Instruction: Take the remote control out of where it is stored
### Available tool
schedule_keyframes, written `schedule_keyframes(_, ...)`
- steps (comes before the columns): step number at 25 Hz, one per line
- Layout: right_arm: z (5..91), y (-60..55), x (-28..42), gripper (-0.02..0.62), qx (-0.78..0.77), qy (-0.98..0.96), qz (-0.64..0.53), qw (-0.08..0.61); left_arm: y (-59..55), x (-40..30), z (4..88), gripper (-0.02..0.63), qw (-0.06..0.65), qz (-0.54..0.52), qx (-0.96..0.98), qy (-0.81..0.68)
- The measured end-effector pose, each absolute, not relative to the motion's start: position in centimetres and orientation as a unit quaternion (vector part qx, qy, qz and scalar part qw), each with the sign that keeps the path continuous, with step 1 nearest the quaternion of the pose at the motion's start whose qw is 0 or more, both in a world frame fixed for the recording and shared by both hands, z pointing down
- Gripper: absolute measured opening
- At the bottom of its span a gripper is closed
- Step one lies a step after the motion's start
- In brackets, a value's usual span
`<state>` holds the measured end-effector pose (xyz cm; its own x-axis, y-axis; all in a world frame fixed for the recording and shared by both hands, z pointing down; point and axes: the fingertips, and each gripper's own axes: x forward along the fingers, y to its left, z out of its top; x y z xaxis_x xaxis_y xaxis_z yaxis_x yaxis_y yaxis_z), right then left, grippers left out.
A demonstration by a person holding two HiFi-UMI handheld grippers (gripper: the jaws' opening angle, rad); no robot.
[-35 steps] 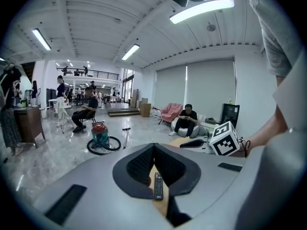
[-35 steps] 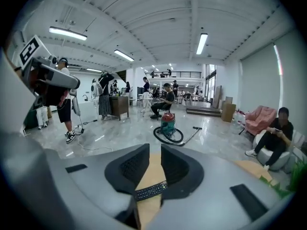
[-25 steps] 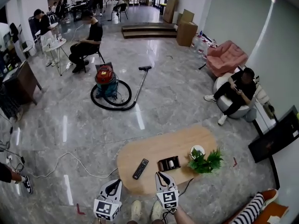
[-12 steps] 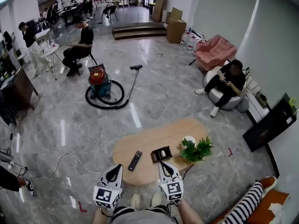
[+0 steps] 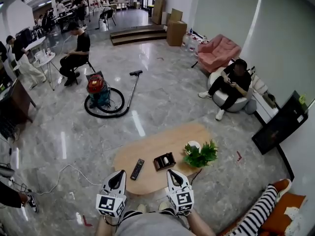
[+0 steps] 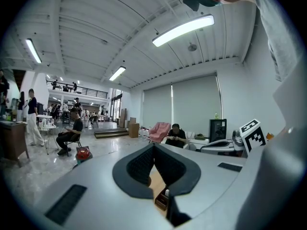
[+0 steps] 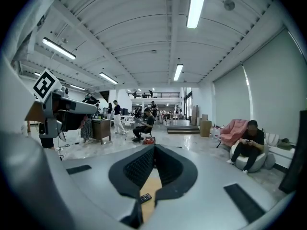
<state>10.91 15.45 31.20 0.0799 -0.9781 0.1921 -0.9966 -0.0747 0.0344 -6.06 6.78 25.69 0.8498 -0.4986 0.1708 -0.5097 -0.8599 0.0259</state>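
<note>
Jaws together, empty, on left gripper (image 5: 117,174) and right gripper (image 5: 173,173) alike, side by side by near edge of table (image 5: 162,144). Remote control (image 5: 137,169) flat on it, outside and left of small box (image 5: 164,161).

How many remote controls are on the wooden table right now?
1. The remote control lies flat on the table, left of the black storage box and apart from it. The box's contents are too small to tell, so another could be hidden there.
</note>
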Motion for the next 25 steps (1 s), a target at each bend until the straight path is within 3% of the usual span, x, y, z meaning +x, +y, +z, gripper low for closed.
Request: schedule_keyframes(25, 34.6, 16.7, 15.6, 0.008, 0.74, -0.658, 0.096, 0.102, 7.1, 0.0, 28.0, 0.006, 0.037, 0.109, 0.968, -0.222)
